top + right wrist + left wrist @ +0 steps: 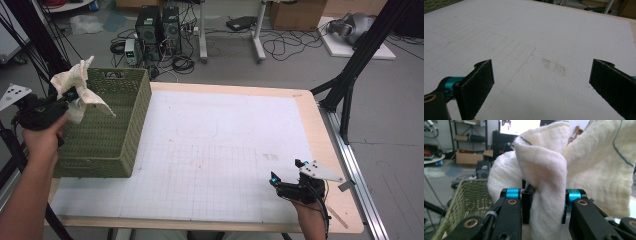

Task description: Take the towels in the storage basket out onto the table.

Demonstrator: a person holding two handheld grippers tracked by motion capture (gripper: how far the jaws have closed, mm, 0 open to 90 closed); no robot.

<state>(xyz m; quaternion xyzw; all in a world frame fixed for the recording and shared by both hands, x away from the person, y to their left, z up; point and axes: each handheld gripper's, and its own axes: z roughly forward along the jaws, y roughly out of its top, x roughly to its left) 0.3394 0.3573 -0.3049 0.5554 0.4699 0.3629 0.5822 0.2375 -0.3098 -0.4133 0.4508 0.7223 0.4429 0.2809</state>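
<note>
1. Table (320, 150): white grid mat w/ wood border showing at far + right edges. Middle and right of the mat bare, so plenty of room to move there; near edge cut off at frame bottom.
2. Basket (112, 135): green woven, sits at the table's left edge, near-left corner hidden behind the left forearm. In the left gripper view just its rim corner shows, lower left.
3. Cloth (75, 87): cream w/ thin blue line, held up in the air over the basket's left rim, not resting in it. Lower part hangs in front of the basket wall; can't tell if it touches the rim.
4. Left gripper (67, 100): jaws pinching a bunched fold of cloth, pads pressed in from both sides. Cloth blocks most of what's beyond.
5. Right gripper (287, 175): low over the mat near the front-right corner, jaws spread wide, nothing between, well apart from basket.
</note>
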